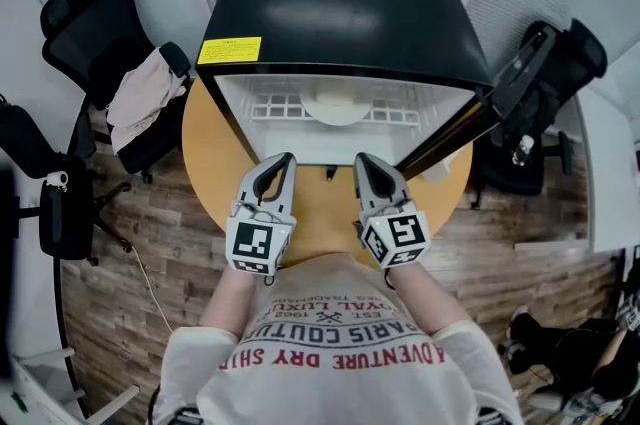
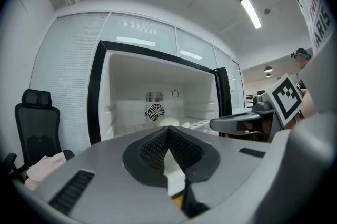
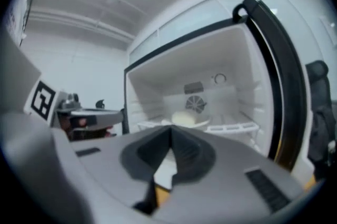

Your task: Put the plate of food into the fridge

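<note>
A black mini fridge (image 1: 340, 3) stands open on a round wooden table (image 1: 212, 163). Inside it, on the white wire shelf (image 1: 270, 103), rests a pale plate of food (image 1: 335, 103), also visible as the plate (image 2: 169, 122) in the left gripper view and the plate (image 3: 184, 118) in the right gripper view. Both grippers hover side by side just in front of the fridge opening, pointing at it. My left gripper (image 1: 284, 160) is shut with nothing between its jaws. My right gripper (image 1: 362, 160) is likewise shut and empty.
The fridge door (image 1: 470, 123) hangs open to the right, its edge close to my right gripper. An office chair (image 1: 130, 103) draped with a light cloth stands left of the table, another chair (image 1: 550, 83) at the right. Wooden floor surrounds the table.
</note>
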Tool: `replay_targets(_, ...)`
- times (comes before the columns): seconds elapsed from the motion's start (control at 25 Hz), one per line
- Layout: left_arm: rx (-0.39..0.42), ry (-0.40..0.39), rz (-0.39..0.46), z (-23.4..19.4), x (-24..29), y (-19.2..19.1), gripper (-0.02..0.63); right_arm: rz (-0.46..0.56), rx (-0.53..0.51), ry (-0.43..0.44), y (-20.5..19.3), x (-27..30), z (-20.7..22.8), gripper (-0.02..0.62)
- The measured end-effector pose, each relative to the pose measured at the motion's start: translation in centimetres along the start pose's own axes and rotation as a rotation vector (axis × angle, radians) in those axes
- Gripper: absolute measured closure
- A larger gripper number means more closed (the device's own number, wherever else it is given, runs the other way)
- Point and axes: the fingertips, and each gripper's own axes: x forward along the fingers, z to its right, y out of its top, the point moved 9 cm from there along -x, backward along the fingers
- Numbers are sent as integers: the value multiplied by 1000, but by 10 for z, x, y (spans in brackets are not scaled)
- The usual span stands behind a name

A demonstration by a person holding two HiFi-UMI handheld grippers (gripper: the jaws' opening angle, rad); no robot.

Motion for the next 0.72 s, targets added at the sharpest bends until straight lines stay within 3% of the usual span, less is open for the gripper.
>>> replay_targets(0.28, -5, 8, 7, 1, -5, 1, 572, -7, -108, 28, 7, -9, -12, 568)
replay_targets(0.72, 0, -2, 7, 7, -6, 3, 572, -15, -107, 50, 13, -13, -19, 568)
